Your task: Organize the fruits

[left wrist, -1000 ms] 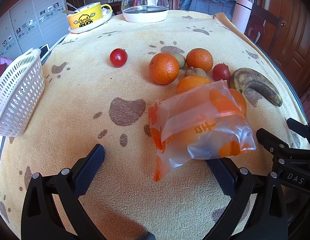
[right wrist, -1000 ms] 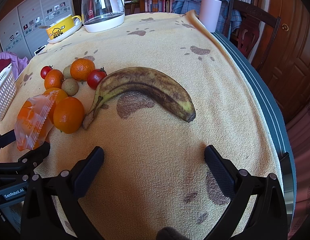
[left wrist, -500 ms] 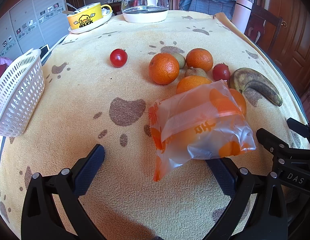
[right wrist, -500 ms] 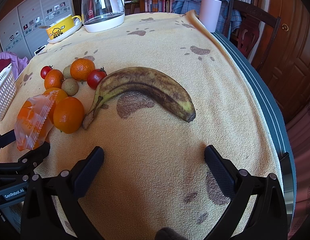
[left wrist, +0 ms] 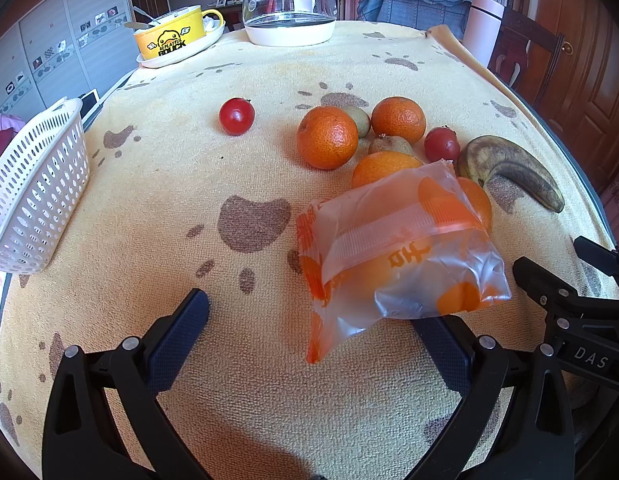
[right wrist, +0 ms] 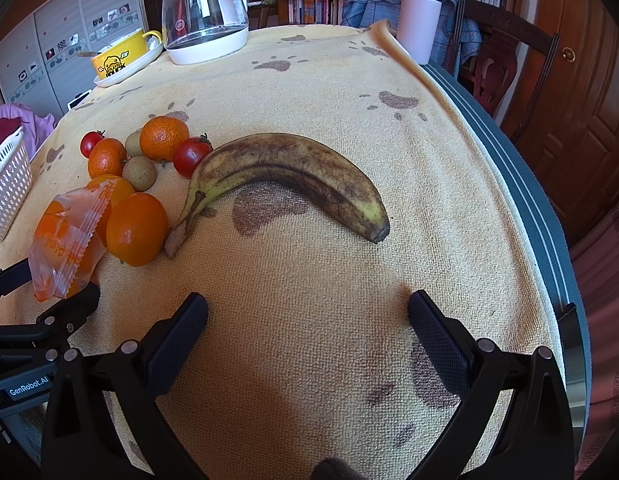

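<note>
Fruit (left wrist: pixel 327 143) is scattered on the counter (left wrist: pixel 149 208), basket (left wrist: pixel 33 196) unfilled; nothing is gripped. Both tools, left (left wrist: pixel 309 316) and right (right wrist: pixel 307 312), are spread. A first pick is judged next.

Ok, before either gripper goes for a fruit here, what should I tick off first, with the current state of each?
1. Left gripper open and empty: ok.
2. Right gripper open and empty: ok.
3. Banana unobstructed ahead of the right gripper: ok.
4. Plastic bag clear of the left gripper: not ok, it overlaps one fingertip.
5. White basket in view: ok.
6. Basket empty inside: cannot tell.
</note>
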Demonstrator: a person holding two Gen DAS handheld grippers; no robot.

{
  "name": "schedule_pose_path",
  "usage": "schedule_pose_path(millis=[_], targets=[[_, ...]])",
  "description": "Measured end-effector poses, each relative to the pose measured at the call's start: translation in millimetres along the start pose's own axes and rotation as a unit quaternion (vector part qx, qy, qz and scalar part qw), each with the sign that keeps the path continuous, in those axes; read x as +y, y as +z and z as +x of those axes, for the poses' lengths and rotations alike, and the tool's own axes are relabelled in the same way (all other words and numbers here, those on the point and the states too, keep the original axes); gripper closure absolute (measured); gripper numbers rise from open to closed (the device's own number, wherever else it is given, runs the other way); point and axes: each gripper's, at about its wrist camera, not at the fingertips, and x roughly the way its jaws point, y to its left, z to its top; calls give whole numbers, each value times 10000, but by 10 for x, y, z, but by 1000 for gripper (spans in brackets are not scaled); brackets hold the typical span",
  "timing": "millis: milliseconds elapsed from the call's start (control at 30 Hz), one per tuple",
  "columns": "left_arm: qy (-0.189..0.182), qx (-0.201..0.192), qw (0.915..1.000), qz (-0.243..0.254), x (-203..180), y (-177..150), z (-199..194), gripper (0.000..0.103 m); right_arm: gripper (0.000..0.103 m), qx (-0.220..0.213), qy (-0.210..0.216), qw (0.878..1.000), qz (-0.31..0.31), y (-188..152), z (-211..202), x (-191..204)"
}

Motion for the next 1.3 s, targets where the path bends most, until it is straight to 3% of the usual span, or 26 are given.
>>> schedule_pose_path(millis=[800,1033,1300], targets=[[-2,-9,10000,0,-22,-7,-12,2,5,71,167,9998,-101,7,-7,-17],[-192,-50,9998,4,14,-7,-64,2,5,-47,407,9991,90,3,-33,-94],[-413,-494,9979,-33,102,-66,-313,2,5,-6,326,9995,-36,9,-39,-71]])
